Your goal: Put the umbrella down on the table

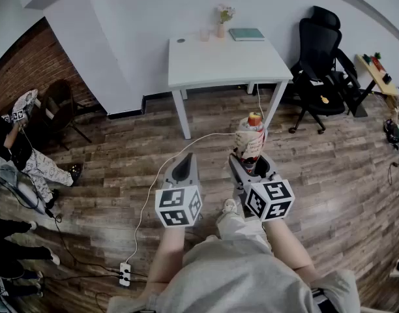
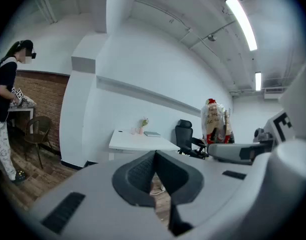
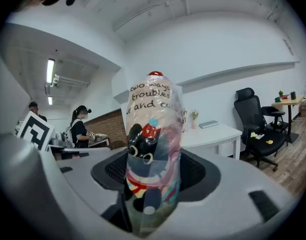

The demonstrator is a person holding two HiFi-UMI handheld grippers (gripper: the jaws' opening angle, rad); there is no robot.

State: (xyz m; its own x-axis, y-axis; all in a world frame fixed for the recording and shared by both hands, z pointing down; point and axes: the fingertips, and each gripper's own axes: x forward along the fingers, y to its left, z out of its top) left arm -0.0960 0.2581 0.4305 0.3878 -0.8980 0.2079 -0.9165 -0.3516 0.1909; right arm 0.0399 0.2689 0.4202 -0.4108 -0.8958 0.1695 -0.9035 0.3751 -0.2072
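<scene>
My right gripper (image 1: 251, 165) is shut on a folded umbrella (image 1: 250, 142) in a clear printed sleeve with a red tip; it stands upright between the jaws. In the right gripper view the umbrella (image 3: 152, 149) fills the centre, gripped by both pads. My left gripper (image 1: 184, 168) is shut and holds nothing; in its own view the jaws (image 2: 154, 178) meet tip to tip, and the umbrella (image 2: 215, 123) shows at the right. The white table (image 1: 219, 67) stands ahead against the wall, some way beyond both grippers.
On the table's far edge are a small flower vase (image 1: 222, 19), a cup (image 1: 204, 35) and a green book (image 1: 246, 34). A black office chair (image 1: 320, 57) is right of the table. A white cable (image 1: 154, 188) and power strip (image 1: 125, 274) lie on the wood floor. People stand at the left.
</scene>
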